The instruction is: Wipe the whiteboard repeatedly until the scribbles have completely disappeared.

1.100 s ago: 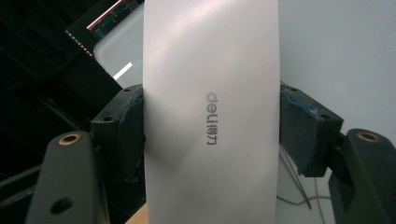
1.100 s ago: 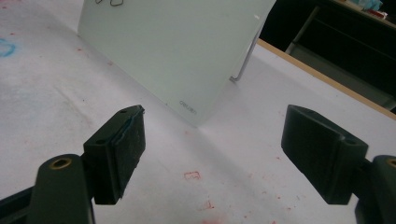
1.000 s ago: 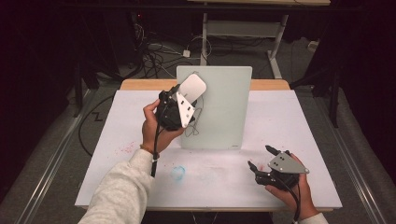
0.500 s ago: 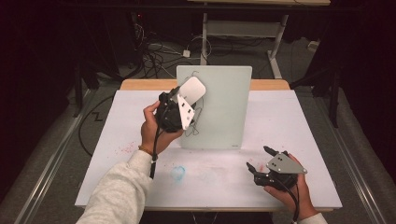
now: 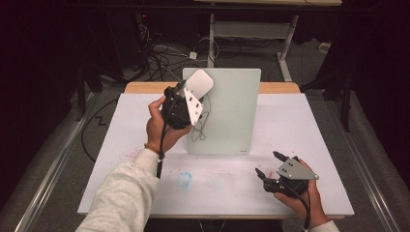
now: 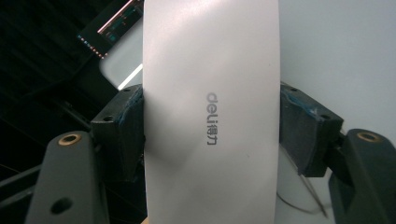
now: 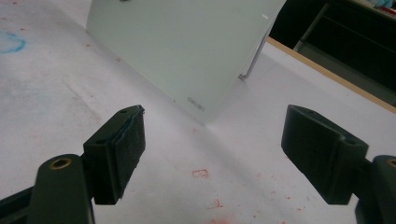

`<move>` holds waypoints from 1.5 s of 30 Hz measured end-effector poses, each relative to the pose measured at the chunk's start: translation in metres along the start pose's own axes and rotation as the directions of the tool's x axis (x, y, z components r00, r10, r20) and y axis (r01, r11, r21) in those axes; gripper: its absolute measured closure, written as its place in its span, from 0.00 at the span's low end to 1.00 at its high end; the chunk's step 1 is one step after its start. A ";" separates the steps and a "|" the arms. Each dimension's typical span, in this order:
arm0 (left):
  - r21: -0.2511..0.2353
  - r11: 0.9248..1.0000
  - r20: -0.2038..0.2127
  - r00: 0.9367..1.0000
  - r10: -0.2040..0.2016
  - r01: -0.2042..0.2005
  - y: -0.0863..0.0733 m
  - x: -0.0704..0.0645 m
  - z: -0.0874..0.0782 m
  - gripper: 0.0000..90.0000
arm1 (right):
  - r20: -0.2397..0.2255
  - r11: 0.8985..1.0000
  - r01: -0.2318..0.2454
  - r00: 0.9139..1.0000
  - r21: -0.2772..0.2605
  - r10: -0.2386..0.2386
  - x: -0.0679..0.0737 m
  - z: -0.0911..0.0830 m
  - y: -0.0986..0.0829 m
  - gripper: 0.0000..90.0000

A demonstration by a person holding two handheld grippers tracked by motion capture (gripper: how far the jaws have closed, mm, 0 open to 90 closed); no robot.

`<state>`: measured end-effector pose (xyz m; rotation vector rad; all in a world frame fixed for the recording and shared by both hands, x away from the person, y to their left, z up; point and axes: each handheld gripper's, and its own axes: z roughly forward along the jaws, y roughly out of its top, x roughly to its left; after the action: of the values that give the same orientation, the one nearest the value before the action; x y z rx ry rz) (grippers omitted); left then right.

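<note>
Now | left gripper (image 5: 186,99) clamps eraser (image 6: 210,112) | right gripper (image 7: 212,154) fingers apart | stained table (image 5: 309,125), possibly ink

The left tool (image 6: 210,126) clamps a white "deli" eraser (image 6: 210,93) against a pale board (image 6: 336,46).

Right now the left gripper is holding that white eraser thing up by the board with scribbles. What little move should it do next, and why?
Probably slide the white eraser down across the board onto the dark scribble. The left gripper is clamped on the eraser at the board's upper left corner, just above the scribble. The right gripper rests open on the table, so it seems idle.
</note>
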<state>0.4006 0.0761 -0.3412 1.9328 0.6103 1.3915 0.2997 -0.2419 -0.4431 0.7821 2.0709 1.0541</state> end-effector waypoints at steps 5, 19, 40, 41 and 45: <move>0.017 1.000 0.030 0.999 0.021 -0.022 -0.021 -0.028 -0.004 0.32 | -0.004 1.000 0.011 1.000 -0.001 -0.011 0.001 0.000 0.001 0.25; 0.033 0.999 0.064 0.997 -0.035 0.032 -0.008 -0.013 -0.002 0.32 | -0.010 1.000 0.017 1.000 0.004 -0.017 0.003 0.000 0.001 0.25; 0.034 0.999 0.019 0.999 0.033 -0.033 -0.004 -0.015 0.001 0.32 | -0.017 1.000 0.023 1.000 0.010 -0.023 0.003 0.000 0.000 0.25; 0.036 0.998 0.018 0.999 0.045 -0.045 -0.008 -0.020 0.001 0.32 | -0.016 1.000 0.024 1.000 0.010 -0.024 0.003 0.001 0.000 0.25; 0.047 0.995 0.028 0.996 0.083 -0.084 -0.025 -0.041 -0.001 0.32 | -0.020 1.000 0.028 0.999 0.014 -0.028 0.005 0.001 0.001 0.25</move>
<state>0.3866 0.0643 -0.3853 2.0321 0.5609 1.4120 0.2977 -0.2375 -0.4444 0.7505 2.1020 1.0375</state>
